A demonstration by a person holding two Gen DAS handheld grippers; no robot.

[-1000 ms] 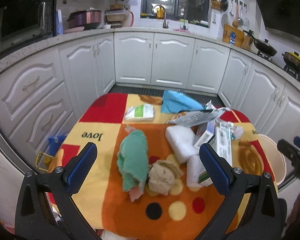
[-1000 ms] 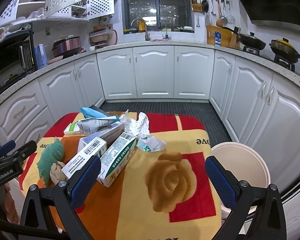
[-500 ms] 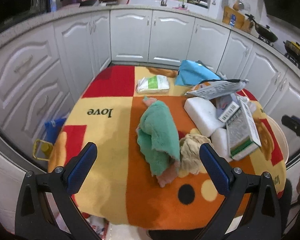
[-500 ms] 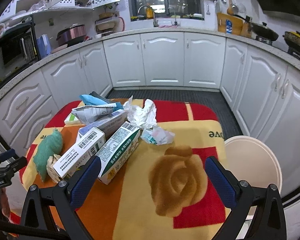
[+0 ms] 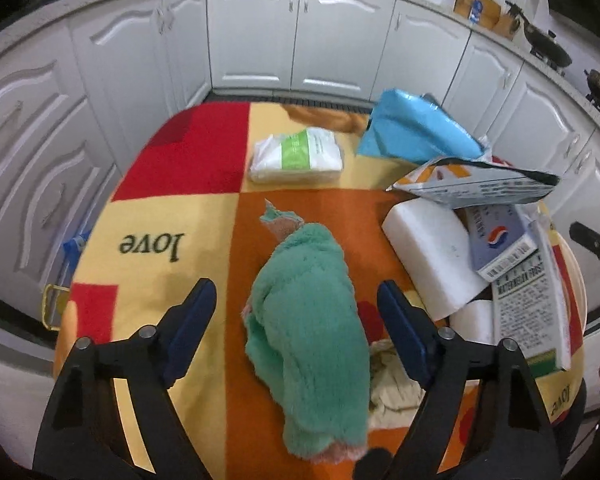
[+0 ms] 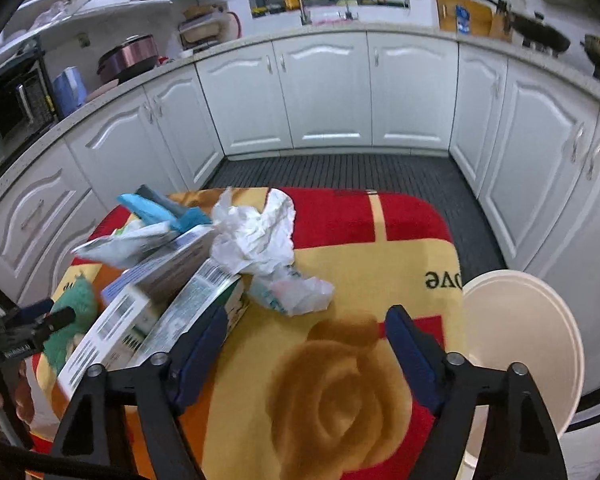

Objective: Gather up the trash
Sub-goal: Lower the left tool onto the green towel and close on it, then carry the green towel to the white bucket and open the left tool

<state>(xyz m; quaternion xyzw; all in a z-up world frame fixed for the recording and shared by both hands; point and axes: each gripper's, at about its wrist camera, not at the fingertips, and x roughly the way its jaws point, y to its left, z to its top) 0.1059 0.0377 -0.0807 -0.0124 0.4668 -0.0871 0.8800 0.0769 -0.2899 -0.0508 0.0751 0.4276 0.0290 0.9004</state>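
- My left gripper [image 5: 296, 312] points down at the table [image 5: 172, 216], which wears a cloth of red, yellow and orange squares. Its jaws have just been closing in, yet they stand spread, and the green fuzzy cloth [image 5: 312, 332] lies between them with neither pad pressing on it.
- A beige rag [image 5: 392, 384] sits just beside that cloth, at four o'clock of it, partly behind my right-hand pad.
- At twelve o'clock of the cloth lies a white and green packet [image 5: 296, 156]; at one o'clock, a blue bag [image 5: 416, 132].
- At three o'clock are white foam blocks [image 5: 432, 256] with printed cartons [image 5: 528, 292] and a torn wrapper [image 5: 476, 184] piled over them.
- My right gripper [image 6: 304, 336] hangs over the rose pattern [image 6: 336, 400] on the cloth. Its jaws too have just been closing, but they are apart with nothing pinched.
- Beyond its tips, at eleven o'clock, lies a small crumpled plastic scrap [image 6: 296, 292], and further on a crumpled white paper [image 6: 256, 236].
- The cartons [image 6: 160, 320] lie at nine o'clock, touching my left-hand pad or just behind it; I cannot tell which.
- A cream bin [image 6: 524, 336] stands at three o'clock, off the table's edge.
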